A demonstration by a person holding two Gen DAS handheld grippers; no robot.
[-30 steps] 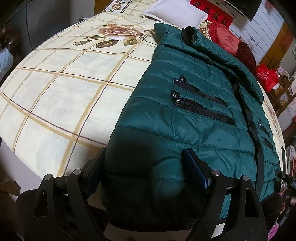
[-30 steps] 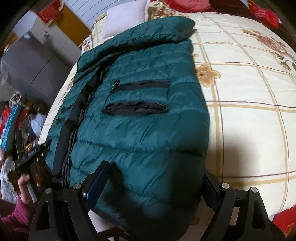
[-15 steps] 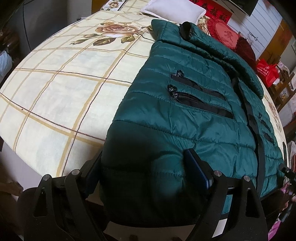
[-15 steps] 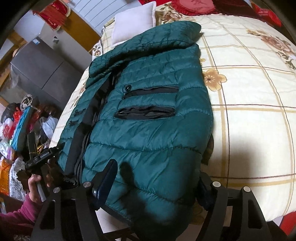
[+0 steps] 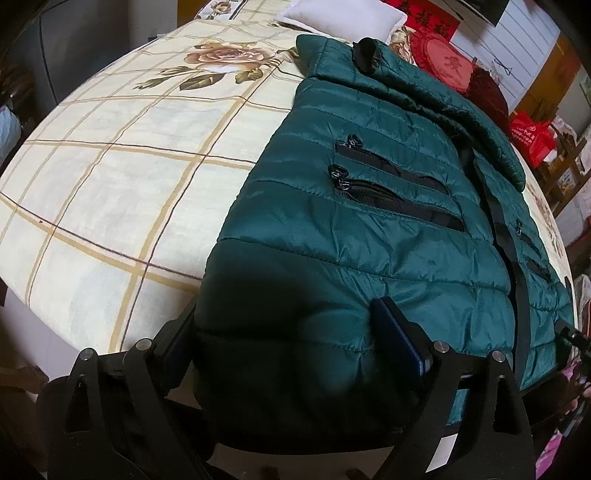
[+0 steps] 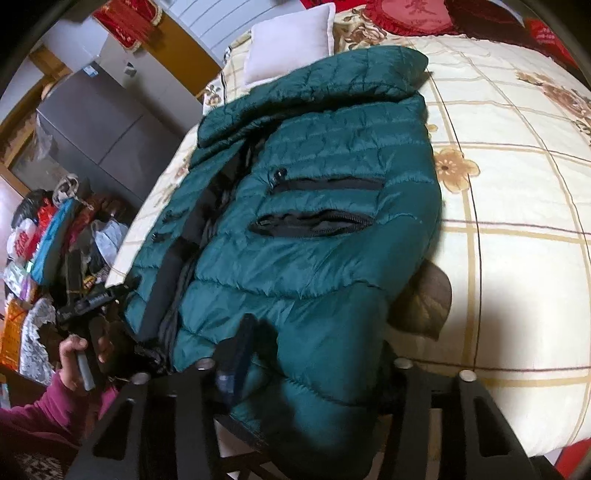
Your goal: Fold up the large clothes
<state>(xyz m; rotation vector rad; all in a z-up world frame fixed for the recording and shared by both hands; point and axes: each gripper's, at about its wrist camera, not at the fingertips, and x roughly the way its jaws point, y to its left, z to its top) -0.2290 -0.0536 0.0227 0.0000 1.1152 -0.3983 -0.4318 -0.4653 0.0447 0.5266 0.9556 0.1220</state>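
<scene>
A dark green quilted jacket [image 5: 369, 240] lies front up on the bed, with black pocket zips and its collar at the far end. My left gripper [image 5: 288, 332] straddles one bottom corner of the hem; its jaws are wide and still opening, with the fabric loose between them. In the right wrist view the jacket [image 6: 314, 258] bunches up between the fingers of my right gripper [image 6: 317, 362], whose jaws are closing and squeezing the other hem corner. Its right finger is hidden behind the fabric. A hand in a magenta sleeve holds the left gripper [image 6: 92, 299].
The bed has a cream checked sheet [image 5: 129, 177] with rose prints. A white pillow [image 5: 340, 14] and a red cushion [image 5: 443, 59] lie beyond the collar. A grey cabinet [image 6: 99, 125] and piled bags [image 6: 37, 240] stand beside the bed.
My right gripper's fingers have come much closer together, pinching the jacket's hem into a bulge. The left gripper's fingers have spread slightly. Both hands stayed in place.
</scene>
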